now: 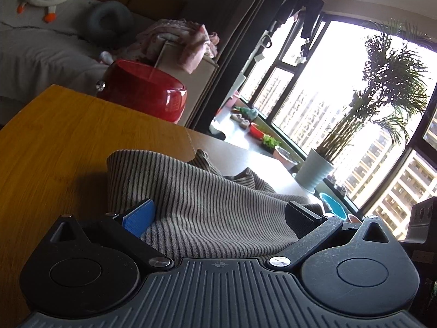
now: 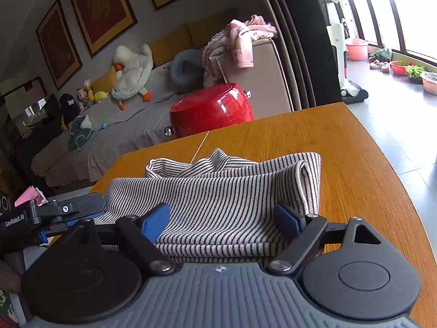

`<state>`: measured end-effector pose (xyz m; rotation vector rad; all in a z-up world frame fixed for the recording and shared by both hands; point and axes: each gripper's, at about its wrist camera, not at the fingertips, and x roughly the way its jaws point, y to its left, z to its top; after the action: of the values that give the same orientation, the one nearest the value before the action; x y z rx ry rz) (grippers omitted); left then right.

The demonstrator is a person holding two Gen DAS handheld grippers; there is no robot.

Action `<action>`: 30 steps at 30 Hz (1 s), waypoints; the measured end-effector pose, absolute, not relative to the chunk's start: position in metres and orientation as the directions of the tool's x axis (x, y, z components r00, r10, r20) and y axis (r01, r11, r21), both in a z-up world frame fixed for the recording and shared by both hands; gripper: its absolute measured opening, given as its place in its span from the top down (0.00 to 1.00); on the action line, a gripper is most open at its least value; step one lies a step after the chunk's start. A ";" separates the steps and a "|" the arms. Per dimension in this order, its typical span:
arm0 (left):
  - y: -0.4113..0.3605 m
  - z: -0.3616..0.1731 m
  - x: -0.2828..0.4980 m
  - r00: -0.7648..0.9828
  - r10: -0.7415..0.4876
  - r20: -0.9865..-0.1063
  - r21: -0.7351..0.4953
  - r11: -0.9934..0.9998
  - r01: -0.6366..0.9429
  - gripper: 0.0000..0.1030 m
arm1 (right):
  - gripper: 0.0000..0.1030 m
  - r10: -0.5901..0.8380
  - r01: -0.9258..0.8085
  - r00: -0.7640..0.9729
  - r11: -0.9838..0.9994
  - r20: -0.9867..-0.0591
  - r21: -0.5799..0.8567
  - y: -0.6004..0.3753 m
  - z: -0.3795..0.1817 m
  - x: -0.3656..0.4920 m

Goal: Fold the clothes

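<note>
Both claws spread wide, gripping nothing: left claw (image 1: 218,213) and right claw (image 2: 222,220) straddling the striped garment (image 2: 218,199) on the table (image 2: 355,164). Could snag loose folds pulling away, undoing everything.

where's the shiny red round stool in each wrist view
Left wrist view: the shiny red round stool sits upper left of centre, just beyond the far edge of the wooden table.
Right wrist view: the stool sits just above centre, again behind the table's far edge.
Shared landmark: the pink patterned cloth draped over the beige sofa arm, right behind the stool.
</note>
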<state>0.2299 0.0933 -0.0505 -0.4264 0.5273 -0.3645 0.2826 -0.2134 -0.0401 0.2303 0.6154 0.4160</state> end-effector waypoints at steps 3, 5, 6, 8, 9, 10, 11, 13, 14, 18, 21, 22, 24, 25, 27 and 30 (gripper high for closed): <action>0.096 -0.051 0.230 0.803 -0.443 -0.398 -0.488 0.843 0.223 0.00 | 0.14 0.391 -0.328 0.715 0.920 -0.580 0.215 -0.197 -0.033 0.285; 0.096 -0.051 0.230 0.803 -0.445 -0.396 -0.493 0.841 0.222 0.00 | 0.19 0.353 -0.319 0.725 0.933 -0.592 0.166 -0.191 -0.023 0.283; 0.096 -0.051 0.230 0.803 -0.445 -0.396 -0.494 0.840 0.222 0.00 | 0.27 0.335 -0.313 0.731 0.939 -0.595 0.144 -0.189 -0.018 0.281; 0.096 -0.051 0.231 0.803 -0.446 -0.396 -0.495 0.840 0.223 0.00 | 0.39 0.318 -0.313 0.754 0.943 -0.575 0.112 -0.188 -0.007 0.277; 0.096 -0.051 0.231 0.802 -0.447 -0.395 -0.496 0.839 0.223 0.00 | 0.41 0.299 -0.303 0.756 0.948 -0.582 0.094 -0.189 -0.006 0.277; 0.096 -0.051 0.231 0.802 -0.448 -0.395 -0.497 0.838 0.224 0.00 | 0.41 0.278 -0.291 0.754 0.954 -0.595 0.077 -0.189 -0.006 0.278; 0.096 -0.052 0.232 0.801 -0.449 -0.395 -0.498 0.838 0.224 0.00 | 0.41 0.261 -0.278 0.742 0.958 -0.618 0.071 -0.192 -0.011 0.281; 0.099 -0.051 0.233 0.792 -0.457 -0.405 -0.502 0.835 0.225 0.00 | 0.43 0.241 -0.259 0.723 0.963 -0.648 0.069 -0.198 -0.024 0.287; 0.101 -0.049 0.233 0.782 -0.463 -0.417 -0.501 0.835 0.228 0.00 | 0.44 0.243 -0.268 0.731 0.962 -0.638 0.058 -0.199 -0.027 0.285; 0.119 -0.031 0.230 0.796 -0.395 -0.459 -0.465 0.870 0.164 0.00 | 0.43 0.240 -0.270 0.738 0.962 -0.631 0.051 -0.199 -0.027 0.284; 0.133 -0.020 0.232 0.801 -0.327 -0.502 -0.434 0.896 0.094 0.00 | 0.42 0.261 -0.289 0.741 0.956 -0.618 0.057 -0.204 -0.029 0.283; 0.134 -0.023 0.240 0.779 -0.329 -0.534 -0.432 0.898 0.084 0.00 | 0.42 0.268 -0.295 0.743 0.954 -0.614 0.059 -0.205 -0.029 0.283; 0.136 -0.028 0.256 0.731 -0.333 -0.596 -0.426 0.903 0.064 0.00 | 0.39 0.287 -0.303 0.743 0.950 -0.605 0.078 -0.208 -0.030 0.283; 0.135 -0.030 0.262 0.715 -0.328 -0.618 -0.413 0.909 0.060 0.00 | 0.36 0.296 -0.306 0.743 0.948 -0.600 0.089 -0.209 -0.030 0.283; 0.128 -0.032 0.271 0.701 -0.315 -0.640 -0.380 0.922 0.067 0.03 | 0.36 0.304 -0.313 0.743 0.945 -0.596 0.093 -0.209 -0.029 0.285; 0.120 -0.035 0.281 0.682 -0.318 -0.659 -0.372 0.925 0.073 0.15 | 0.38 0.332 -0.317 0.745 0.939 -0.578 0.131 -0.217 -0.017 0.285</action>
<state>0.2806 0.1205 -0.0347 -0.3302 0.7936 -0.2240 0.2851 -0.2172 -0.0174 0.0248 0.6372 0.3553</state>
